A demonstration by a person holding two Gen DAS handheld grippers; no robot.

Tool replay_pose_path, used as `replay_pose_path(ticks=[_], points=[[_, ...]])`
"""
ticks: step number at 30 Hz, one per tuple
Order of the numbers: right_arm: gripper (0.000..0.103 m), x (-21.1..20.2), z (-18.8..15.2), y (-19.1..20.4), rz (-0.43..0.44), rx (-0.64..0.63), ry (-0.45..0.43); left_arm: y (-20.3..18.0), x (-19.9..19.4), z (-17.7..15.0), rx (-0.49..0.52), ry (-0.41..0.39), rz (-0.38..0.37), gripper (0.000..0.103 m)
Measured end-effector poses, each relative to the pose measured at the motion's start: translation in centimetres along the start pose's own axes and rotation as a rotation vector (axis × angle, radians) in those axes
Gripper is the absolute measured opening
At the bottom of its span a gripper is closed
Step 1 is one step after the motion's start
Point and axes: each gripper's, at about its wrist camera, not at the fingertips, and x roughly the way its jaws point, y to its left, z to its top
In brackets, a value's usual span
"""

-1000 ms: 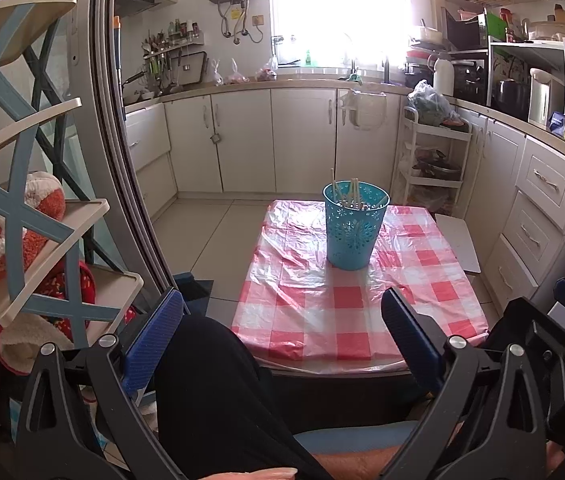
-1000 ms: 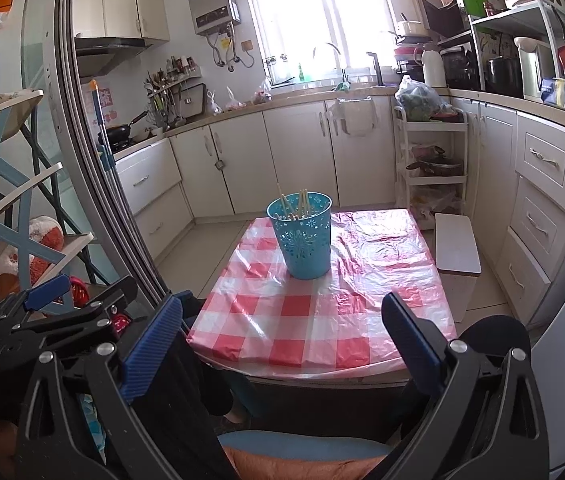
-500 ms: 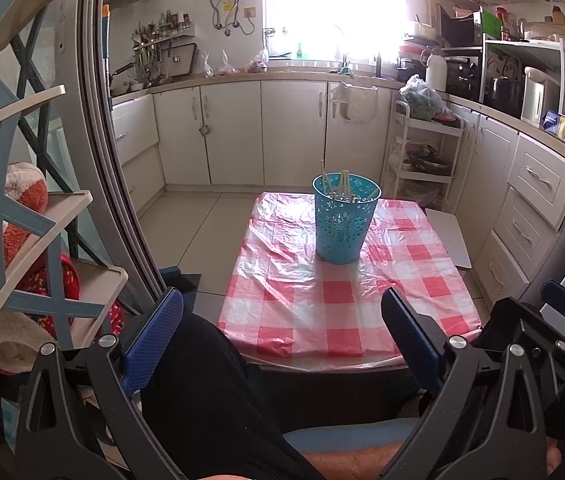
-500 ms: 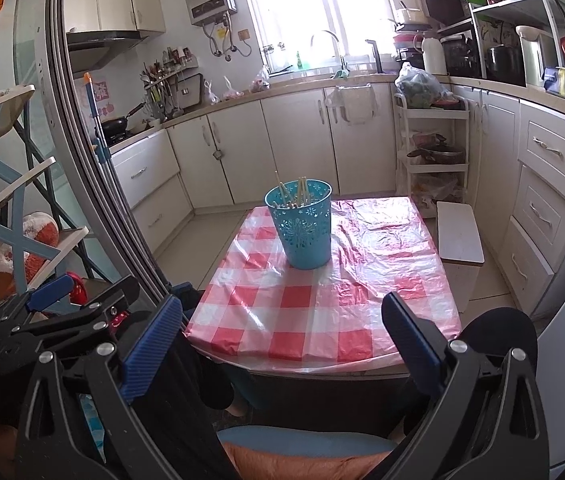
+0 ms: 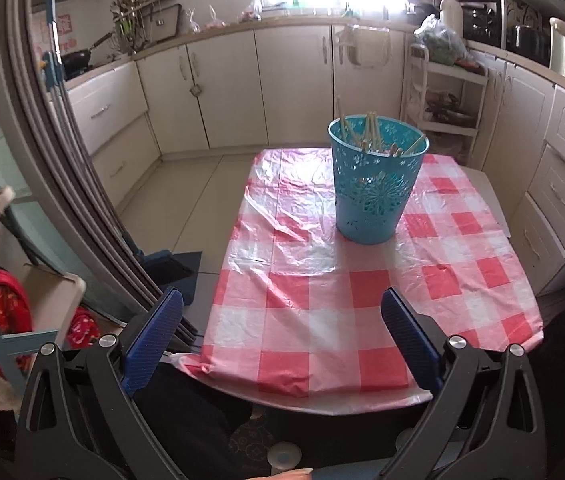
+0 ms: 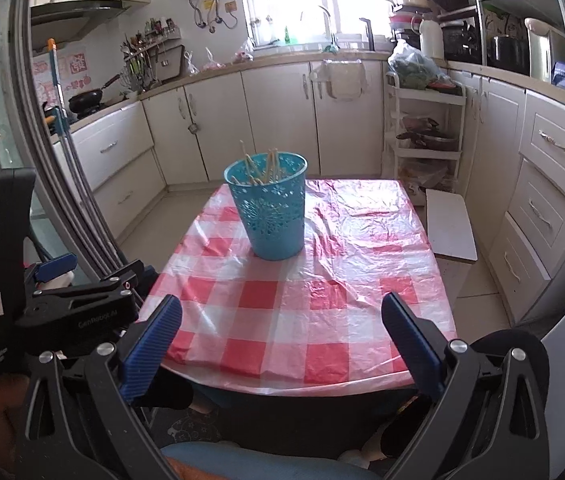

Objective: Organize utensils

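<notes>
Both tools spread, empty, short of the counter.
Ahead stood a blue basket point(image 5: 376, 184) holding what looked like chopsticks point(image 5: 370, 130); left tool point(image 5: 282, 316), right tool point(image 6: 282, 320).

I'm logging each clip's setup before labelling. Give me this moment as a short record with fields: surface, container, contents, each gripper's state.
surface: table under a red-and-white checked plastic cloth
container: blue perforated basket, upright on the cloth, toward the far half
contents: pale chopsticks standing loose inside, tips above the rim
left gripper: open, empty, over the near table edge
right gripper: open, empty, over the near table edge
contact: neither gripper touches the basket
</notes>
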Motion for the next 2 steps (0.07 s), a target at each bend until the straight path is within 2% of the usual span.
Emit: replay_pose_path(ticks=[2], points=[[0.096,3.4,0.4,-1.3,-0.036,0.013,0.034,-0.5,4.8,0.6,0.005,0.066,-0.036,0.096]])
